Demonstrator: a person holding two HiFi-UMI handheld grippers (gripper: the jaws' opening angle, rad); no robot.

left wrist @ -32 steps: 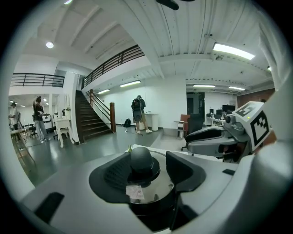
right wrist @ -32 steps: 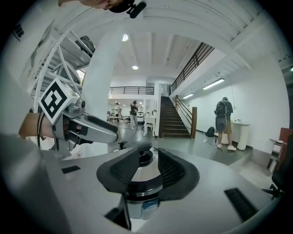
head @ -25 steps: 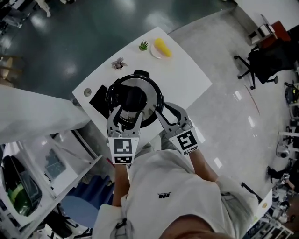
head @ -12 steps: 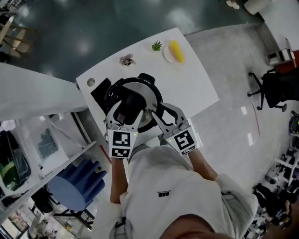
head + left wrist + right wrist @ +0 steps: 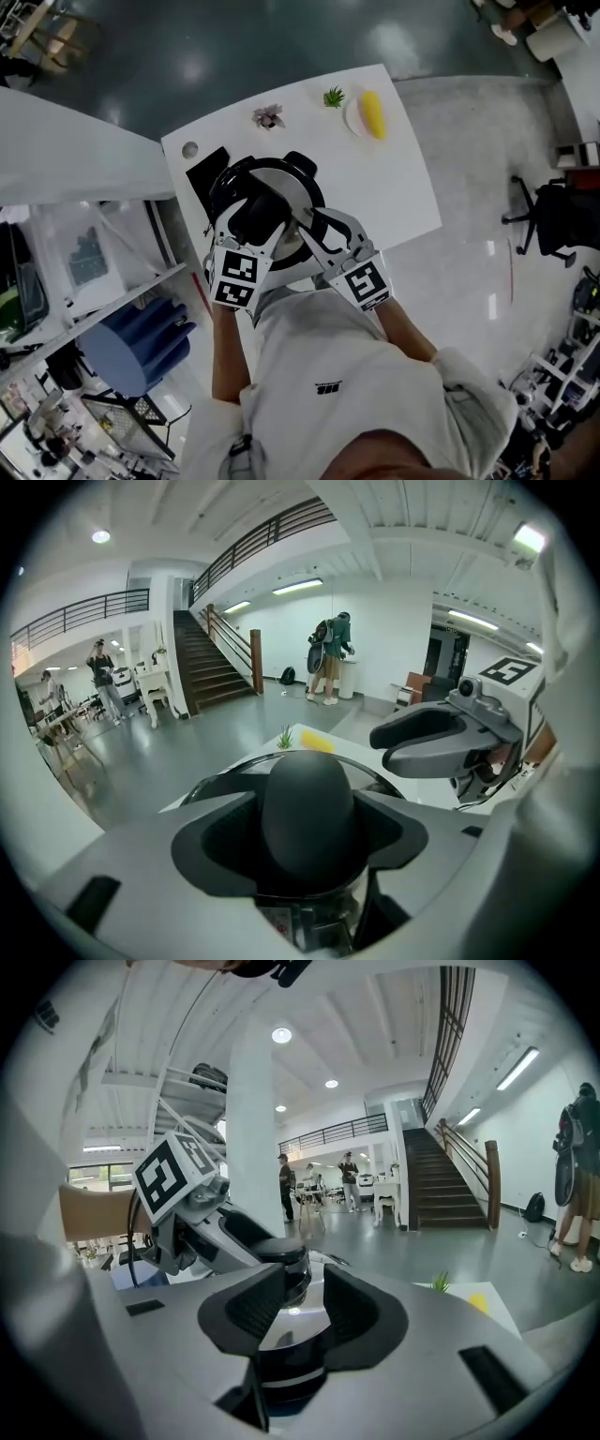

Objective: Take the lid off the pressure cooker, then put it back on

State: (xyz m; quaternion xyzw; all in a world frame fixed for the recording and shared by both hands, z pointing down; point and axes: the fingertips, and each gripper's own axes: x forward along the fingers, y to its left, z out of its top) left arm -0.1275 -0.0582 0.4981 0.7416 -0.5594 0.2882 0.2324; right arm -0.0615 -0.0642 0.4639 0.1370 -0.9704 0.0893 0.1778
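Note:
The pressure cooker stands on the white table with its shiny lid on. In the left gripper view the lid's black domed knob fills the gap between the jaws. My left gripper reaches down over it, jaws spread wide on either side, with no pad seen pressing. My right gripper hovers over the lid's right half. In the right gripper view its jaws are apart, with bare lid showing between them. The left gripper's finger is just beyond.
Toward the table's far edge lie a yellow item on a small plate, a small green plant and a small flower ornament. A black flat object lies left of the cooker. Shelving and blue stools stand to the left.
Both grippers have edged in over the lid. The left one has dipped down around the knob and the right one has swung toward the lid's middle. The head view has shifted.

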